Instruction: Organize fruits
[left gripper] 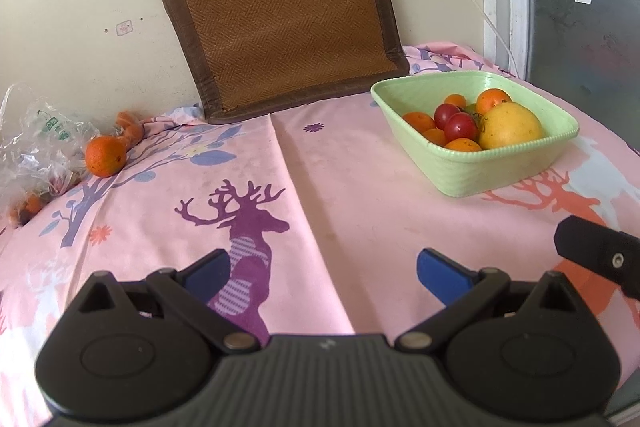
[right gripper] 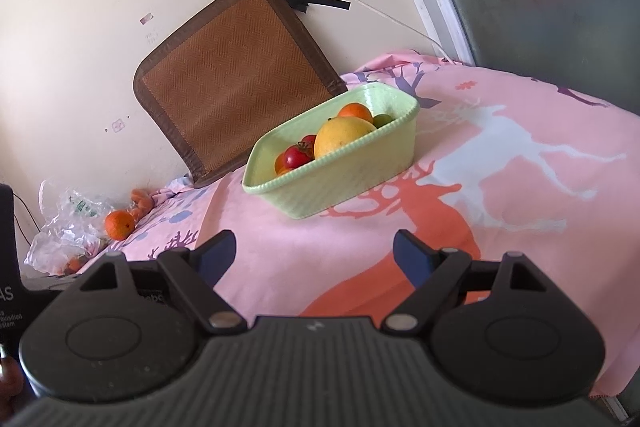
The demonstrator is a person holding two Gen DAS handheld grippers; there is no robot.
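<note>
both the left gripper (left gripper: 322, 269) and right gripper (right gripper: 314, 253) hover spread and empty over the pink cloth (left gripper: 360, 187), likely because one orange (left gripper: 105, 155) lies far left beside the plastic bag (left gripper: 36, 143), outside the green basket (left gripper: 472, 171) far right.

2 low wrist views, shared basket (left gripper: 472, 163)

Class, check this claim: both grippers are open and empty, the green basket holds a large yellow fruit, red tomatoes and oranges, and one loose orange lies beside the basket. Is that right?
One detail is wrong. The loose orange lies far from the green basket, next to the plastic bag at the left by the wall, as the left wrist view shows. The rest stands.
</note>
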